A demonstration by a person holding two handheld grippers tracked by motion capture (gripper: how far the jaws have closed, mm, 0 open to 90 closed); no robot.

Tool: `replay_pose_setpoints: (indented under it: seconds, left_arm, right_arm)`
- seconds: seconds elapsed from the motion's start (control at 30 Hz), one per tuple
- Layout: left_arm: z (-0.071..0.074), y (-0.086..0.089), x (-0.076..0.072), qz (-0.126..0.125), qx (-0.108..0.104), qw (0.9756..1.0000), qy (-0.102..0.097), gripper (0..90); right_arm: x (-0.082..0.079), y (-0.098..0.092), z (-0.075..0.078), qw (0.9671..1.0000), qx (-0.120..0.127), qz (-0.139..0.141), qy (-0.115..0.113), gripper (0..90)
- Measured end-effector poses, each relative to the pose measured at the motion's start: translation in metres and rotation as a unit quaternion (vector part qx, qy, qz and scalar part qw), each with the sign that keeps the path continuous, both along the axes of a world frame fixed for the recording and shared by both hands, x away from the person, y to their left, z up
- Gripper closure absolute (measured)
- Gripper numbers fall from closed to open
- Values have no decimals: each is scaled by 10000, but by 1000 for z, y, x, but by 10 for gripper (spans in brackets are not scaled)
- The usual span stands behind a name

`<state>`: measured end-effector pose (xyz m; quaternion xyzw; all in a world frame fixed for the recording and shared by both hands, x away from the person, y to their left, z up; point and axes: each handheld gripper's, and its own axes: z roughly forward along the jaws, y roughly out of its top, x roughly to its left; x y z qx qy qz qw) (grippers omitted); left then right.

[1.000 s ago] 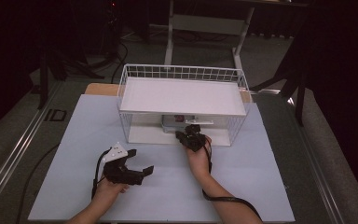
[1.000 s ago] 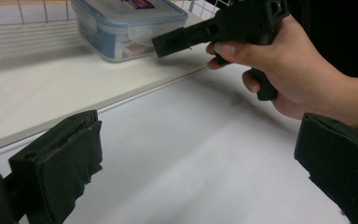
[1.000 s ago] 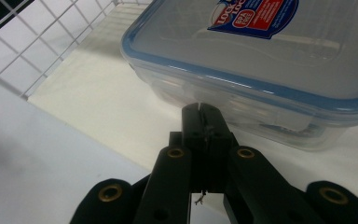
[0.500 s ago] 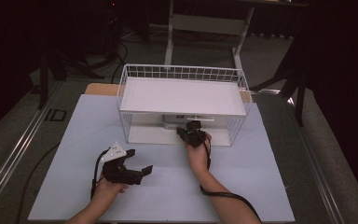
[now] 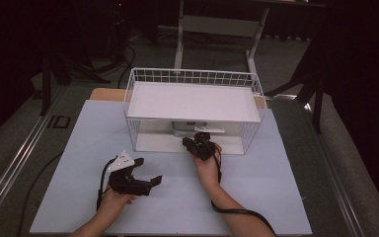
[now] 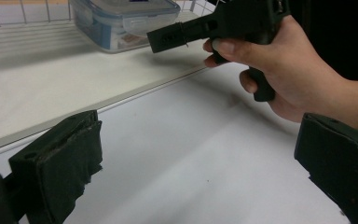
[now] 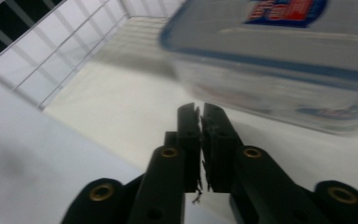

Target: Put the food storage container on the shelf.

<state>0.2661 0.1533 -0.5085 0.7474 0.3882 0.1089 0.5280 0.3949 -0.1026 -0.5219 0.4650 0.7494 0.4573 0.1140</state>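
The work surface is a pale table top [image 5: 276,187]. On it stands a white two-level wire rack [image 5: 192,98], whose upper shelf is bare. On the lower shelf [image 6: 37,79], under that upper shelf, a clear lidded food container [image 7: 279,60] with a blue seal and a red-and-blue label is stored, toward the middle of the rack.

The right gripper [image 5: 197,141] is held at the rack's open front, pointed at the container and just short of it. Its jaws have just been opening from fully pressed together — only a hairline gap is seen between the pads [image 7: 189,140], and nothing lies between them. The left gripper [image 5: 145,173] is rested on the table near the person's side, well apart from the rack, with its jaws spread wide and empty.

The step in hand is judged to be a reach for the container. For a sound grip, the jaws should be spread wider than the container's wall or lid edge before contact is made — a near-closed gripper would merely push the box deeper. The approach should be kept low and level, so that the upper shelf is cleared.
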Motion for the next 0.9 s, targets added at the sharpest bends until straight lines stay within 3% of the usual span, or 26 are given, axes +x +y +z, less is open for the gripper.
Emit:
replay_pose_setpoints:
  seconds: [0.2, 0.3, 0.4, 0.53, 0.7, 0.9]
  left_arm:
    - [3, -4, -3, -57, 41, 9999, -89, 17]
    - [5, -6, -5, -133, 37, 9998, -163, 17]
    - [5, -7, -5, -286, -21, 9994, -181, 17]
    - [4, -10, -6, -335, 74, 9992, -210, 17]
    - [5, -11, -7, -472, 38, 9985, -262, 17]
    - [6, -16, -8, -576, 242, 9975, -335, 17]
  right_arm:
    - [-18, 4, 6, 9997, -3, 196, -110, 639]
    - [-26, 5, 8, 9990, -127, 303, -298, 482]
    - [-32, 4, 10, 9984, -223, 438, -275, 275]
    - [-35, -2, 12, 9979, 110, 581, -257, 180]
    - [-42, -11, 15, 9977, 173, 615, -219, 172]
    - [-50, -24, 21, 9965, 193, 743, -334, 174]
